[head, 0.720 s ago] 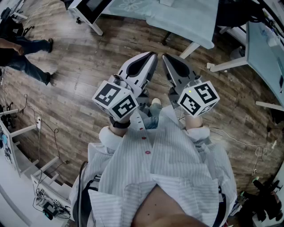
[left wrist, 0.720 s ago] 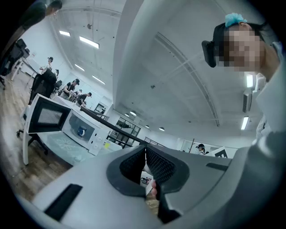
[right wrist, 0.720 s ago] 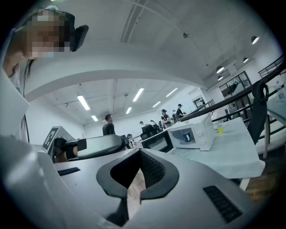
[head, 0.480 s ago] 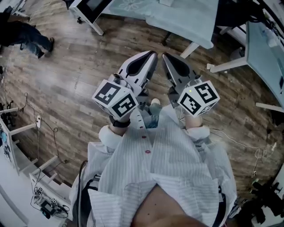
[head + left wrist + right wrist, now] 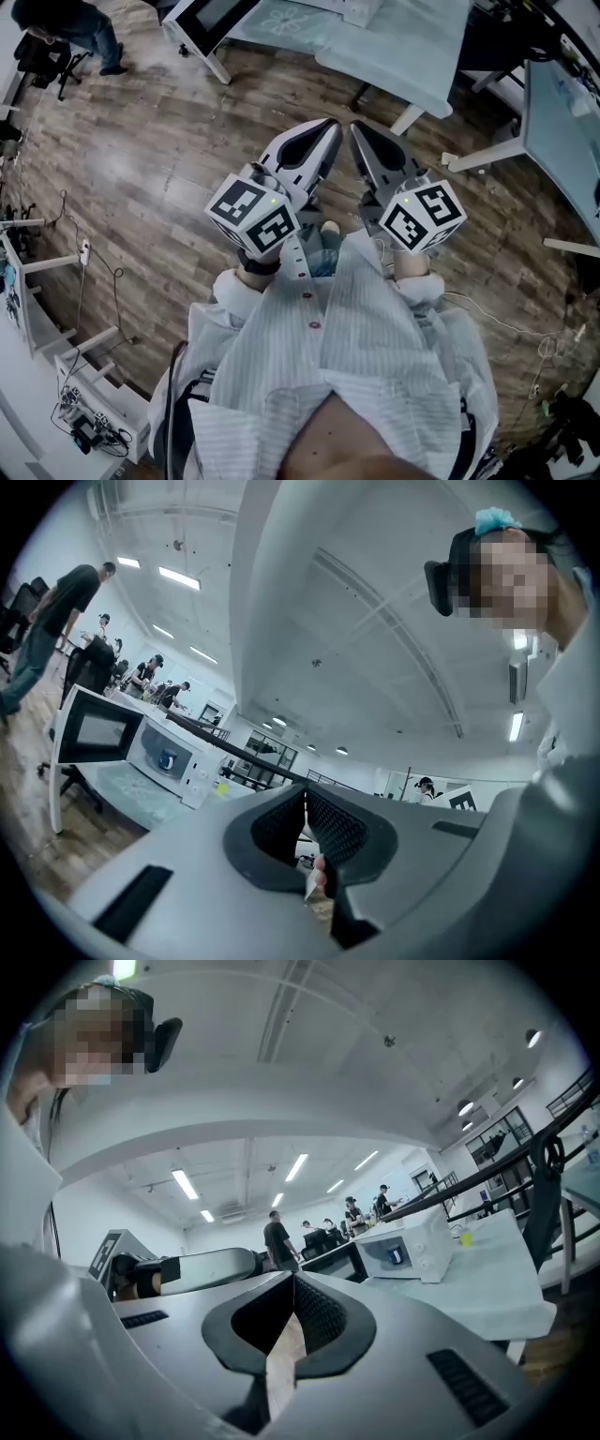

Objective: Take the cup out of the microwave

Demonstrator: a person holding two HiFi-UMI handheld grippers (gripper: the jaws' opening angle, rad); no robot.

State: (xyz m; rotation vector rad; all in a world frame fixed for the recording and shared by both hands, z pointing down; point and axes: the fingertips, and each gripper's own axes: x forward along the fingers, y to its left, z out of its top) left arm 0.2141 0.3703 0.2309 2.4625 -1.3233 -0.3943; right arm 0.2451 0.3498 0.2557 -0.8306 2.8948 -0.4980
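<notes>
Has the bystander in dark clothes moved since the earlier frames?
Yes. The bystander has walked toward the top edge, from below the white table leg to level with it.

The floor [image 5: 141,159] is brown wood-grain plank. The tablecloth [image 5: 403,47] is pale blue-green with a faint flower print. The left gripper [image 5: 325,129] and right gripper [image 5: 357,131] are light grey with black ribbed pads [image 5: 336,825]. Each cube [image 5: 253,216] bears black-and-white square markers. The coat [image 5: 366,356] is white with fine grey stripes and red buttons [image 5: 307,294]. The microwave [image 5: 183,761] is white, its door [image 5: 94,728] dark-windowed. The cup [image 5: 169,759] is blue.
</notes>
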